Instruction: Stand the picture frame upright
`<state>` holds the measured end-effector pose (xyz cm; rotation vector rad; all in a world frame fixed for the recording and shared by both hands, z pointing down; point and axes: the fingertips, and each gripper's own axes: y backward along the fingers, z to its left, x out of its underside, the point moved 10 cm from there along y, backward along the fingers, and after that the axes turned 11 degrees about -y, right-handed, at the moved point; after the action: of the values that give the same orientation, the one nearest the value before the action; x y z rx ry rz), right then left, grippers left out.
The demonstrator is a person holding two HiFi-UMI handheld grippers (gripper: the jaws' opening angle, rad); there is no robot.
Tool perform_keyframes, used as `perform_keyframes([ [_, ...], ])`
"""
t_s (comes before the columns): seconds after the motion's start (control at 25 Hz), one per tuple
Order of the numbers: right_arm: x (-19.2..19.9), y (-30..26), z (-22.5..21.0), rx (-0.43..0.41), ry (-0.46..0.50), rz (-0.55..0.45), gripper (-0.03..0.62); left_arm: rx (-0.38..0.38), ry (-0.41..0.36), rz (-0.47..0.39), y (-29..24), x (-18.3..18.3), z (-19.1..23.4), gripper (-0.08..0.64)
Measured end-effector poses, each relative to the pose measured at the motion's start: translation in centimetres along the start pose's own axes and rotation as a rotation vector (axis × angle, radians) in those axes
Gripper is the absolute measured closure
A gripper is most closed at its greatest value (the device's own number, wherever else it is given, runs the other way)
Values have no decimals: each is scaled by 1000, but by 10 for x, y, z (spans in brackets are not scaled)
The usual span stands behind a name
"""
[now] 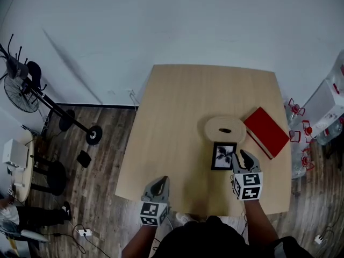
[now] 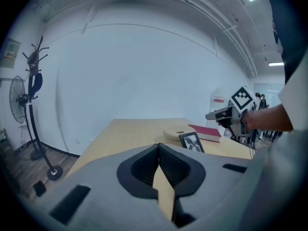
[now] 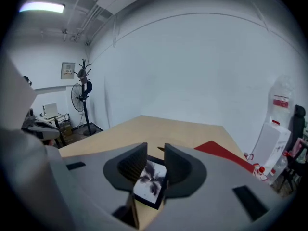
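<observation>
picture frame (image 1: pixel 223 156): black, on the counter (image 1: pixel 177 106), right half, nearer the near edge than the far one; in the left gripper view (image 2: pixel 191 142) it stands leaning back, picture facing the near edge
right hand-held gripper (image 1: pixel 244 156): just beside the frame's right side; jaws spread (image 3: pixel 155 153), nothing pinched; the frame (image 3: pixel 150 179) shows through the gap beyond them, and from the left gripper view this tool (image 2: pixel 226 114) sits clear of the frame
left hand-held gripper (image 1: pixel 159 183): over the near edge, left of the frame and well apart from it; jaws pressed together at the tips (image 2: pixel 158 148), nothing between them
round wooden board (image 1: pixel 225 128): flat, right behind the frame on its far-edge side, small dark slot in the middle; can't tell if it touches the frame; closest thing hemming the frame in
red book (image 1: pixel 266 132): flat, angled, by the right edge, just right of the board, one corner near the right hand-held gripper; also seen past the right jaw (image 3: pixel 219 153)
counter rest: left half and far edge bare wood
fan (image 1: pixel 16 93): on the floor, left of the counter, well apart
coat stand (image 1: pixel 48 106): beside the fan, base toward the counter's left edge
water jugs (image 1: pixel 328 104): clear, red fittings, on the floor off the right edge
person: arms come in from the near edge, one hand-held gripper in each hand
</observation>
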<state>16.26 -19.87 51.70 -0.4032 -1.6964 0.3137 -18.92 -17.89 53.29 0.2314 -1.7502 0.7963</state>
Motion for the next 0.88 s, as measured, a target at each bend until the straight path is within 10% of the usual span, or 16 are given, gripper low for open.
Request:
perform_keyframes([
  [0.2, -26, 27, 19, -41, -26, -69, 581, -37, 63, -113, -3, -37, 11, 560],
  [0.88, -28, 47, 36, -91, 113, -104, 583, -23, -9, -149, -2, -59, -13, 560],
])
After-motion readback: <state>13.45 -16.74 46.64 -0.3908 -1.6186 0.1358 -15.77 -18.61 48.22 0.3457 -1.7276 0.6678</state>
